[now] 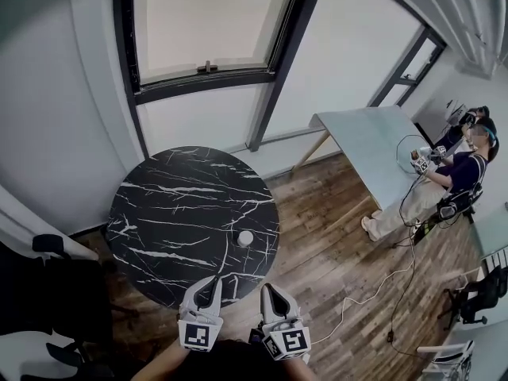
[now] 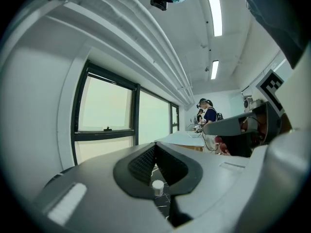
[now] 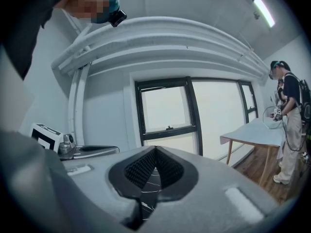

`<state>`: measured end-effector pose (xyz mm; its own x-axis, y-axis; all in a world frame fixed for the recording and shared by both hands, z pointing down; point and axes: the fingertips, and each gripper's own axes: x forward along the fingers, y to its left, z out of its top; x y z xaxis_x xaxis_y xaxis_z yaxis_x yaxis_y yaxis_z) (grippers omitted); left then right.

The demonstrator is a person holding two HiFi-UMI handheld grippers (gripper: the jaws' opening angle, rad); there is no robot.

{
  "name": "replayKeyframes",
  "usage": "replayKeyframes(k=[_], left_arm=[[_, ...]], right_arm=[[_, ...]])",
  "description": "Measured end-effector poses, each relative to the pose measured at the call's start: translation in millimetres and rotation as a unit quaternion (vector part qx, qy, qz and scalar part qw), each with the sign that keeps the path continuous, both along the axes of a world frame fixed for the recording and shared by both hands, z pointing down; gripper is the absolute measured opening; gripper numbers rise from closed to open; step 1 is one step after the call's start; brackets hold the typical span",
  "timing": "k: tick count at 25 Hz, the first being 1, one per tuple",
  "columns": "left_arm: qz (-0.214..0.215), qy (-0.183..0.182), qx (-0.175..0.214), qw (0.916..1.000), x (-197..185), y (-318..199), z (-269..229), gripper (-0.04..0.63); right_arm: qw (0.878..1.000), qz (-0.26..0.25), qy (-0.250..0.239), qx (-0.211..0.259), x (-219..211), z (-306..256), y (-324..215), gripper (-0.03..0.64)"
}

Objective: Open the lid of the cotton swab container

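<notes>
With the left claw [image 1: 211,282] and right claw [image 1: 271,292] both pinched together and empty, that little cotton swab container [image 1: 246,237] could've easily tipped on the marble surface [image 1: 171,205] if nudged unbraced.

From high above, the head camera looks steeply down on the round surface [image 1: 175,213], while cameras riding the left tool [image 1: 214,282] and right tool [image 1: 268,290] face the window [image 1: 206,30] that all three views share.
</notes>
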<state>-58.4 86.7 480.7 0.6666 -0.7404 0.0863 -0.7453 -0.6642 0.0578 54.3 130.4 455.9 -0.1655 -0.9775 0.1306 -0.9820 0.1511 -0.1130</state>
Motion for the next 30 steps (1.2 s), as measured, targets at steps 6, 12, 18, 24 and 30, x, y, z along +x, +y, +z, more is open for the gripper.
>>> replayKeyframes(k=[6,12,18,24,30], left_arm=[[0.003,0.003,0.002,1.0,-16,-34,14,0.003],[0.014,-0.004,-0.002,0.9999,-20,-45,24,0.003],[0.017,-0.009,-0.001,0.9998,-2,-57,38,0.003],[0.01,-0.03,-0.007,0.9995,19,-71,61,0.003],[0.008,-0.044,-0.024,0.9987,41,-81,90,0.003]], right_arm=[[1.0,0.016,0.014,0.002,-6,0,-23,-0.002],[0.999,0.033,0.016,-0.005,-2,6,-34,-0.002],[0.999,0.032,0.014,-0.004,11,13,-55,-0.002],[1.0,0.009,0.012,-0.011,27,27,-78,-0.002],[1.0,-0.006,-0.002,-0.029,49,54,-99,-0.002]])
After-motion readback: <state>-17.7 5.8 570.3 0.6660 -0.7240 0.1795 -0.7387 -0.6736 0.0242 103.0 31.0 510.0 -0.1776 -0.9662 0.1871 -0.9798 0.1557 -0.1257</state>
